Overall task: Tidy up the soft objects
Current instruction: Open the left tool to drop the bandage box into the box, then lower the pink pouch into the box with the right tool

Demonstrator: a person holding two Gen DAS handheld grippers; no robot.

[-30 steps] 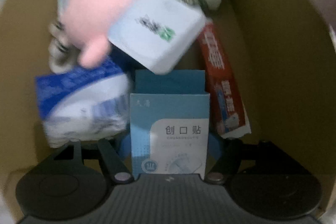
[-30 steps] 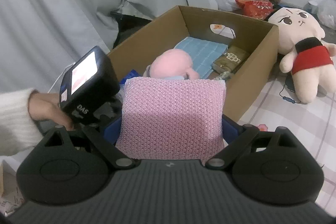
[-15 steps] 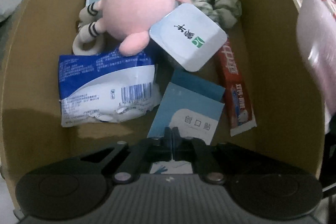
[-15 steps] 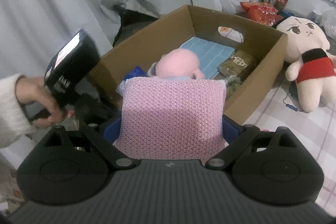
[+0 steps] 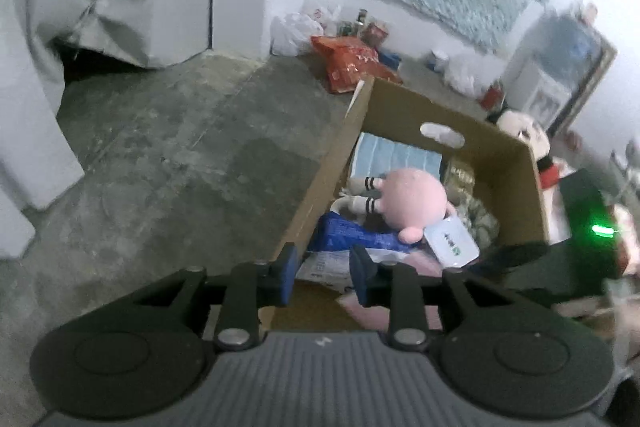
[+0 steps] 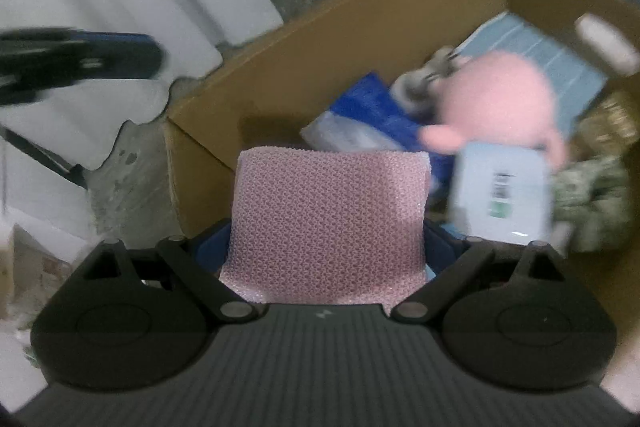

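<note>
Carrying pink sponge cloth clamped in right tongs above near corner of cardboard box, ready for drop-in; left tongs empty, jaws just reopening narrowly, outside box's near wall.

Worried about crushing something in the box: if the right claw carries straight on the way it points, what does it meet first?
Probably the blue-and-white pack inside the cardboard box, just beyond the pink sponge that the right claw grips; blur leaves depth unclear.
</note>
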